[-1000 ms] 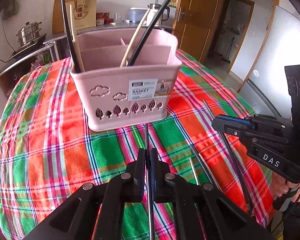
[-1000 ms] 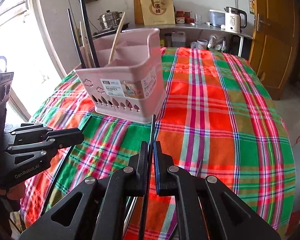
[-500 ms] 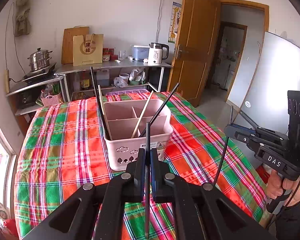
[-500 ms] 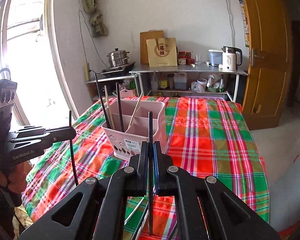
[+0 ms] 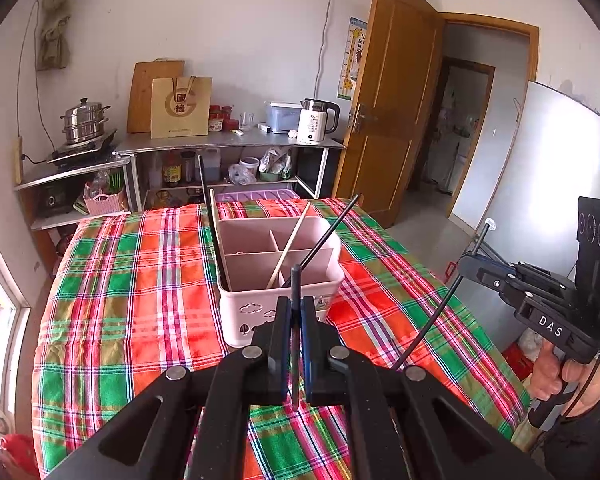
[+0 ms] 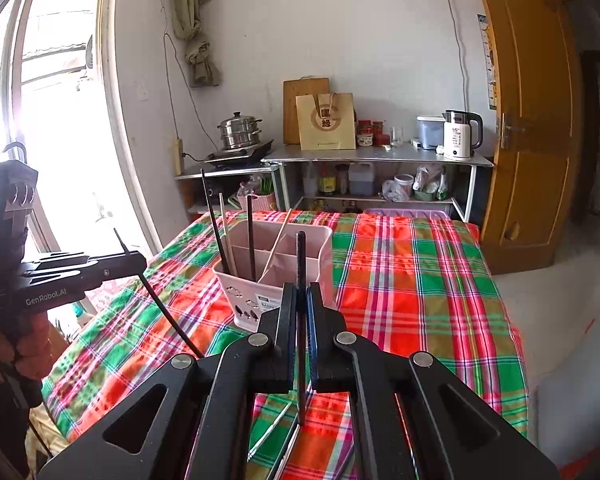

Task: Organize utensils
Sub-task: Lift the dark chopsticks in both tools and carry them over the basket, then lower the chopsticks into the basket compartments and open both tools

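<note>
A pink divided basket (image 5: 276, 280) stands on the plaid table, holding black and wooden chopsticks (image 5: 290, 252); it also shows in the right wrist view (image 6: 274, 276). My left gripper (image 5: 295, 312) is shut on a black chopstick (image 5: 295, 284), held upright above the table in front of the basket. My right gripper (image 6: 300, 300) is shut on another black chopstick (image 6: 301, 256), also raised. Each gripper shows in the other's view, left (image 6: 134, 260) and right (image 5: 466, 262), each with its chopstick hanging down. More utensils (image 6: 272, 428) lie on the cloth below the right gripper.
The table has a red, green and white plaid cloth (image 5: 140, 288). Behind it a metal shelf (image 5: 228, 146) carries a kettle (image 5: 318, 120), a paper bag and a steamer pot (image 5: 85, 120). A wooden door (image 5: 392, 100) stands open at right. A window (image 6: 60, 120) is at left.
Both grippers have risen well above the table, each lifting a black chopstick off the cloth. The basket now looks farther away and lower in both views.
</note>
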A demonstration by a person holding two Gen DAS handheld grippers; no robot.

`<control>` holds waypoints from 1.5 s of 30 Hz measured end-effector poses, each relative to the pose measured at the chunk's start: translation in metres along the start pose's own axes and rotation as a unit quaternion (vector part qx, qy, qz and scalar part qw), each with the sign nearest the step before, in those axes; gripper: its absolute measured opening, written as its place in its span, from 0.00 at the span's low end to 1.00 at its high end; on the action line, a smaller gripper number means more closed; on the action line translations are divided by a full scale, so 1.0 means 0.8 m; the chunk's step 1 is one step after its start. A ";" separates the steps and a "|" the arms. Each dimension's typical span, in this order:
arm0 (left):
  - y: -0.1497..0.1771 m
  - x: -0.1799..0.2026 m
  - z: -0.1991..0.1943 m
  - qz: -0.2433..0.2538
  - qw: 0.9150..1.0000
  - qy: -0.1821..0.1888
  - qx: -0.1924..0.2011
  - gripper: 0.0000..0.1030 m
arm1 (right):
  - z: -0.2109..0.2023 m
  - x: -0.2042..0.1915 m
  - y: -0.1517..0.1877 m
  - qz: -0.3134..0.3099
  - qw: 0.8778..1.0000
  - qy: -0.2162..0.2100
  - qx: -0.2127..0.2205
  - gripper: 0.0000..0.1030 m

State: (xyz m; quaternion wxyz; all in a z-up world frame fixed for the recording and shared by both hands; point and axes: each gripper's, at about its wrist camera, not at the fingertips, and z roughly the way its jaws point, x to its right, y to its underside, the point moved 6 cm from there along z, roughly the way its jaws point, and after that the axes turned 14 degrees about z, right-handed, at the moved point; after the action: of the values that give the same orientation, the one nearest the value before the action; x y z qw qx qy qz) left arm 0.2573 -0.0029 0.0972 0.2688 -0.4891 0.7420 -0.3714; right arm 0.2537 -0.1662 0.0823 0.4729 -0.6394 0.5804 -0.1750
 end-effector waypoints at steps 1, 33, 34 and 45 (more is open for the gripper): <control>-0.001 0.000 -0.001 0.001 1.000 0.000 0.000 0.04 | -0.002 -0.002 -0.002 -0.002 1.000 -0.001 0.002 0.04; -0.151 -0.096 -0.037 -0.025 0.997 -0.030 0.072 0.04 | 0.035 -0.087 -0.132 0.009 0.993 -0.077 0.091 0.04; -0.154 -0.099 -0.034 -0.026 0.996 -0.030 0.074 0.04 | 0.038 -0.088 -0.134 0.012 0.992 -0.079 0.093 0.04; -0.135 -0.120 0.035 -0.038 0.998 -0.023 0.052 0.04 | 0.098 -0.084 -0.119 0.022 0.995 -0.070 0.071 0.04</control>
State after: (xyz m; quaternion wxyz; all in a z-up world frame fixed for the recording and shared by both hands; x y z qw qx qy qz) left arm 0.3717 0.0512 0.1726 0.2966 -0.5108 0.6960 -0.4083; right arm 0.3509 -0.0852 0.1425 0.5607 -0.6018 0.5457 -0.1601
